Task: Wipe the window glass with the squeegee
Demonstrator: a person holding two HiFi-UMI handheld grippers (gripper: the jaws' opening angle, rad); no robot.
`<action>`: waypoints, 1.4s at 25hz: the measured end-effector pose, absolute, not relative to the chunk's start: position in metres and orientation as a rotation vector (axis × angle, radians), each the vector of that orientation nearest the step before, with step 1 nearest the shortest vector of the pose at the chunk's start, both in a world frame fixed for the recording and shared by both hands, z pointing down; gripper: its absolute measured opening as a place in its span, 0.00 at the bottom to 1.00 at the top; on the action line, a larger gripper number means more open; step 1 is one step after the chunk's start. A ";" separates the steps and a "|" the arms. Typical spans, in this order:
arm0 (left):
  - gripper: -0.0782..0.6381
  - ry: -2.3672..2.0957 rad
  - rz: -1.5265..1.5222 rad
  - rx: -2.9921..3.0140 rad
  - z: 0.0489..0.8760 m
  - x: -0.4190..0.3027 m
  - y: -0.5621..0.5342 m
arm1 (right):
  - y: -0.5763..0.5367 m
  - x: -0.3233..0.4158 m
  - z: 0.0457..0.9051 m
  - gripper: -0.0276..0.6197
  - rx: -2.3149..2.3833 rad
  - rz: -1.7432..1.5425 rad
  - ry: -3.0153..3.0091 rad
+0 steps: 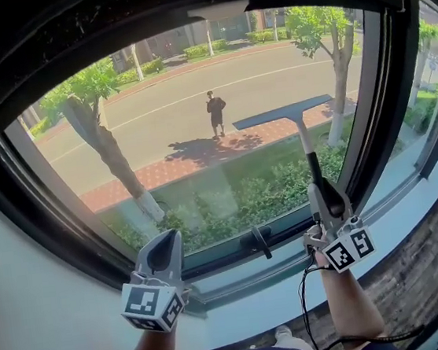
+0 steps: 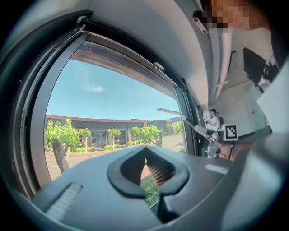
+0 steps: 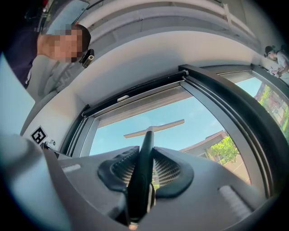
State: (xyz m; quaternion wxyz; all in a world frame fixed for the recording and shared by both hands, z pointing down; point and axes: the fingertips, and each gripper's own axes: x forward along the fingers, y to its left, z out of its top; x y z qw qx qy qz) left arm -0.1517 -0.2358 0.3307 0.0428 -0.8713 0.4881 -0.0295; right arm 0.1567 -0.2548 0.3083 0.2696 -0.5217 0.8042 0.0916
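The squeegee (image 1: 284,112) stands upright against the window glass (image 1: 179,112), its blade across the right half of the pane and tilted slightly. My right gripper (image 1: 321,194) is shut on the squeegee's dark handle low at the pane's right. In the right gripper view the handle (image 3: 143,162) runs up between the ribbed pads to the blade (image 3: 156,128). My left gripper (image 1: 165,242) is shut with nothing in it, low at the pane's left, near the frame. The left gripper view shows its pads (image 2: 178,178) meeting and the squeegee (image 2: 174,111) far to the right.
A dark window frame (image 1: 41,208) surrounds the glass, with a black window handle (image 1: 259,241) on its lower rail. A white sill (image 1: 243,306) runs below. A cable (image 1: 305,310) hangs from the right gripper. Outside are trees, a road and a person (image 1: 216,111).
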 end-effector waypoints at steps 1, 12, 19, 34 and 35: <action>0.10 1.494 -0.091 -2.669 0.332 -0.152 -0.236 | -0.255 0.157 0.311 0.20 -1.409 0.241 2.168; 0.10 1.476 -0.108 -2.692 0.341 -0.147 -0.237 | -0.251 0.157 0.333 0.20 -1.439 0.197 2.173; 0.10 1.469 -0.111 -2.698 0.343 -0.146 -0.238 | -0.250 0.158 0.347 0.20 -1.459 0.179 2.179; 0.10 1.477 -0.120 -2.713 0.351 -0.150 -0.237 | -0.246 0.160 0.375 0.20 -1.489 0.137 2.190; 0.10 1.478 -0.122 -2.714 0.352 -0.150 -0.237 | -0.246 0.160 0.377 0.20 -1.492 0.133 2.192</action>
